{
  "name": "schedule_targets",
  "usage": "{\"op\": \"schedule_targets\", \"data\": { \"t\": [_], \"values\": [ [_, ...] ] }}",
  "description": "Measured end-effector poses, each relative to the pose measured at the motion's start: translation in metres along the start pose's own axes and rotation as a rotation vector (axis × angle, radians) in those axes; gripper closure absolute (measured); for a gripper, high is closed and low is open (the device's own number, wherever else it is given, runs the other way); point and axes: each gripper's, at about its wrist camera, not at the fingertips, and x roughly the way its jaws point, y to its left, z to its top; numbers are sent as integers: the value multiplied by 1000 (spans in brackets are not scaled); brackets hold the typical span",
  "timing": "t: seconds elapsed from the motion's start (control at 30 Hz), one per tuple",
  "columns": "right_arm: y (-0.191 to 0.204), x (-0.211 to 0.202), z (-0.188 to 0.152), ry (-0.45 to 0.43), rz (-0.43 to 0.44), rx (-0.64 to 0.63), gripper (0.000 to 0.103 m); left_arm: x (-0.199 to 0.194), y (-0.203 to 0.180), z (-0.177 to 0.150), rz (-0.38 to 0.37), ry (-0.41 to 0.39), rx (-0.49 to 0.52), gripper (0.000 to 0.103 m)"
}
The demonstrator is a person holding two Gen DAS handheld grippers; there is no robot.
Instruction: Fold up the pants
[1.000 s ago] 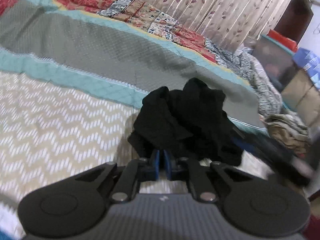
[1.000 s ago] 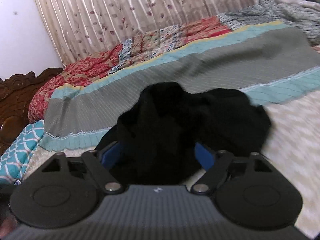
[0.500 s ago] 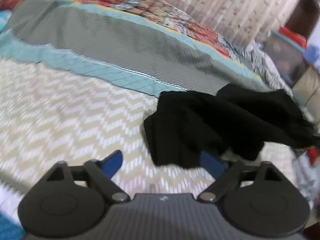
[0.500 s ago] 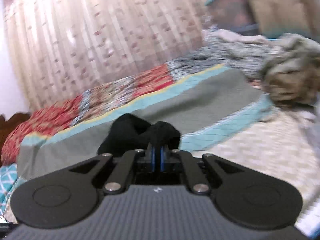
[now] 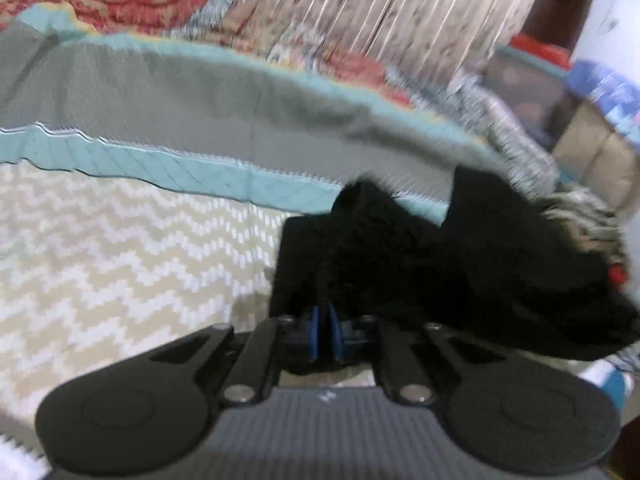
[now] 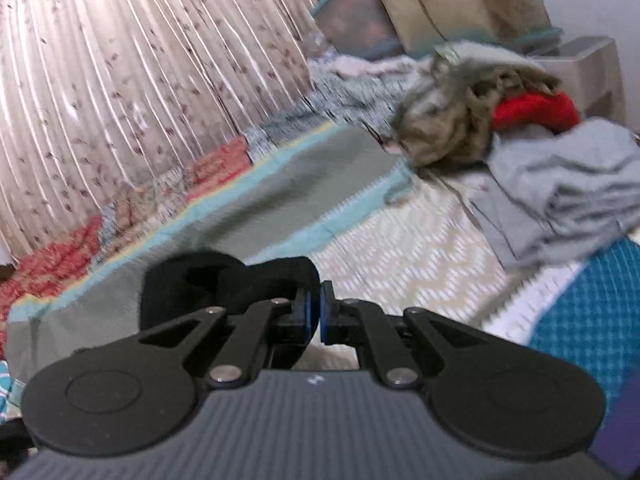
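Note:
The black pants (image 5: 460, 264) lie crumpled on the quilted bedspread (image 5: 120, 260), stretched out towards the right in the left wrist view. My left gripper (image 5: 324, 332) is shut on their near left edge, with dark cloth bunched around the blue pads (image 5: 314, 332). In the right wrist view a fold of the black pants (image 6: 228, 280) hangs to the left of my right gripper (image 6: 314, 314), draped over its left finger. That gripper is shut on the cloth and held above the bedspread (image 6: 400, 248). Motion blur hides the shape of the pants.
A grey folded garment (image 6: 560, 196), an olive crumpled heap (image 6: 448, 124) and a red piece (image 6: 536, 110) lie at the bed's right end. A pleated curtain (image 6: 140, 80) runs behind the bed. Boxes (image 6: 460, 0) stand beyond the heap.
The left gripper opened, shifted to the pants' near left edge and shut there. The right gripper shut on the pants and swung right, drawing the heap out lengthwise.

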Motion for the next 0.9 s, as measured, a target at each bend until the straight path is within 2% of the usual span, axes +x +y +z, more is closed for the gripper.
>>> {"op": "schedule_targets", "data": {
  "t": [0.13, 0.2, 0.23, 0.3, 0.33, 0.37, 0.4, 0.43, 0.5, 0.53, 0.57, 0.6, 0.63, 0.67, 0.7, 0.73, 0.77, 0.8, 0.87, 0.9],
  "values": [
    [-10, 0, -28, 104, -15, -32, 97, -52, 20, -16, 24, -10, -16, 96],
    [-13, 0, -44, 170, -12, -33, 96, -66, 35, -26, 16, 26, -58, 93],
    [-16, 2, -51, 215, 5, -31, 92, -72, 39, -29, 31, 37, -83, 93],
    [-15, -1, -60, 243, 13, -42, 89, -81, 40, -31, 70, 35, -86, 81],
    [-14, -4, -58, 229, 3, -58, 81, -84, 39, -26, 80, 30, -80, 64],
    [-13, -6, -55, 202, -9, -75, 73, -83, 37, -19, 89, 21, -72, 41],
    [-13, -8, -49, 167, -14, -82, 59, -80, 33, -9, 99, 8, -62, 31],
    [-11, -9, -42, 134, -12, -80, 56, -74, 26, 2, 95, -4, -47, 21],
    [-3, -3, -24, 86, 18, -85, 56, -51, 7, 20, 51, -5, 15, 14],
    [4, 4, -15, 67, 36, -99, 50, -36, -2, 27, 48, 5, 39, 8],
    [11, 11, -9, 52, 53, -116, 45, -21, -11, 32, 58, 17, 55, 8],
    [22, 23, -3, 43, 73, -134, 36, -4, -19, 37, 64, 39, 62, 8],
    [35, 37, 3, 49, 100, -154, 26, 12, -25, 41, 59, 69, 61, 17],
    [46, 52, 6, 66, 130, -175, 22, 25, -31, 42, 52, 103, 56, 42],
    [60, 70, 7, 95, 162, -198, 14, 38, -36, 41, 54, 149, 48, 58],
    [72, 89, 7, 131, 180, -217, 13, 48, -39, 39, 74, 188, 45, 90],
    [84, 111, 3, 177, 186, -239, 13, 52, -41, 34, 108, 215, 43, 96],
    [94, 133, -3, 225, 179, -258, 15, 49, -39, 32, 123, 208, 32, 96],
    [109, 170, -18, 363, 167, -297, 76, 29, -30, 36, 162, 144, 11, 97],
    [114, 179, -20, 395, 139, -307, 84, 9, -19, 45, 181, 95, -4, 97]
  ]
}}
